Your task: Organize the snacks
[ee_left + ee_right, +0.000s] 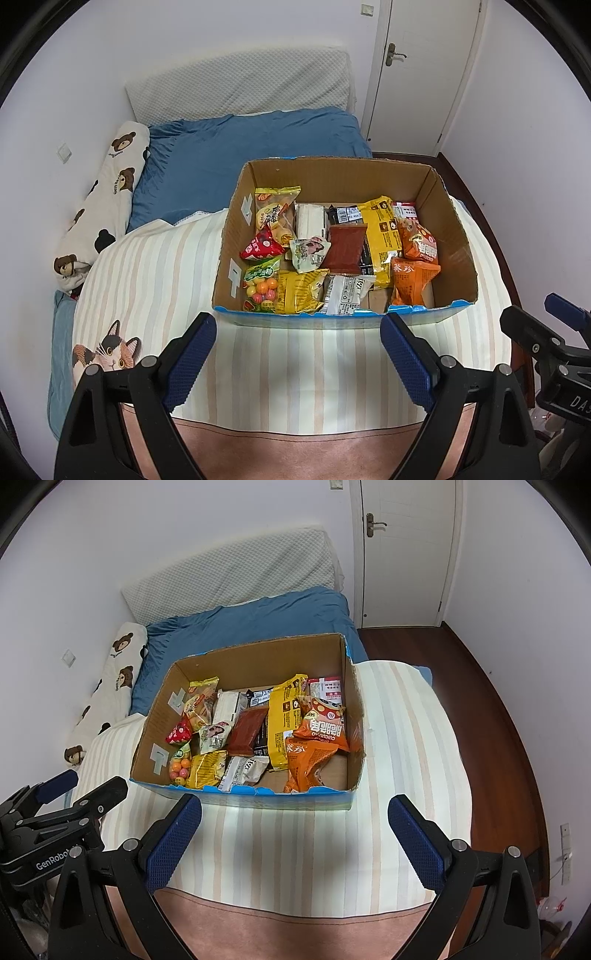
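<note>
Plainly, one cardboard box (454, 236) sits on a striped blanket (295, 369) spread over the bed, and everything else is placed from that box. Inside it lie the snacks, roughly a dozen packets, overlapping so an exact count is not possible. Against the box's left wall are a yellow pastry bag (275, 214), one red triangular packet (260, 245) and one bag of coloured candy balls (260, 286). Toward the box's middle rest one dark red flat packet (341, 249), one white packet (347, 291) and one tall yellow bag (380, 236). Near the box's right side lie two orange bags (325, 727), one on top of the other, with bare cardboard floor between them and the right wall.

Two grippers are in view, both on the near side of the box, above the blanket. The left gripper (299, 363) has its two blue-padded fingers spread wide with nothing between them, clear of the box's front edge. The right gripper (295, 843) likewise stands released, its two blue pads apart and empty, just short of the box's front wall.

Beyond the box lie one blue quilt (251, 147) and one white quilted pillow (240, 85). Left of the box runs one long bear-print cushion (107, 199). Behind and to the right of the box stands one white door (424, 55).
</note>
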Available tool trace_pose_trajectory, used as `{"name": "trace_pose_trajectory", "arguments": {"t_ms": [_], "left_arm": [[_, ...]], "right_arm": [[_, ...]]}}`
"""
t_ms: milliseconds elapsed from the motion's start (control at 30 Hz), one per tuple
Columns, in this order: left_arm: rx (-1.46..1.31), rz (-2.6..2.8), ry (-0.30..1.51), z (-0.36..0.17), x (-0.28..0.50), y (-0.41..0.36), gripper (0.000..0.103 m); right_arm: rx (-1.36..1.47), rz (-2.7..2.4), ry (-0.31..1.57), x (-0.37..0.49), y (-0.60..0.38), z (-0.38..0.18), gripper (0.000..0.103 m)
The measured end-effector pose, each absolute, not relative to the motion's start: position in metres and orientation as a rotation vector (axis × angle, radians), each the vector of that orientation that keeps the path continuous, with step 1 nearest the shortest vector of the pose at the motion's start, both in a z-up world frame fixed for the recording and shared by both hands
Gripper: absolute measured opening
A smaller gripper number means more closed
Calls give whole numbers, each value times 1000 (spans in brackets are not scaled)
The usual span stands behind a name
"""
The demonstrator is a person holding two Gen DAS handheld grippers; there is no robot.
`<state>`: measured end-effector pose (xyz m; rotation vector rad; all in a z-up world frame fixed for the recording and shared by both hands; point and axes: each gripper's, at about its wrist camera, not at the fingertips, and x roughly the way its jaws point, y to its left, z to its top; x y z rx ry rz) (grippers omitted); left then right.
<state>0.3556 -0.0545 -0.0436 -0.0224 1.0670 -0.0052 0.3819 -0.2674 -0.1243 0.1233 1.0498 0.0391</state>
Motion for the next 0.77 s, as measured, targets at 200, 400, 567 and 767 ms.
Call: {"name": "trace_pose_trajectory", "arguments": {"t_ms": [200,400,567,767], "left_arm": [[-25,-7,1065,-42,356,-54,91],[-29,-7,1064,-42,356,-54,91],[-27,-8,1064,-43,355,-54,91],[-17,-8,1042,-42,354,-55,91]], "right_arm": [[129,41,1051,381,-268,-124,103],[131,39,1053,380,-268,-123,103],[128,40,1054,380,-268,-122,103],[130,39,1054,380,-268,-122,103]]}}
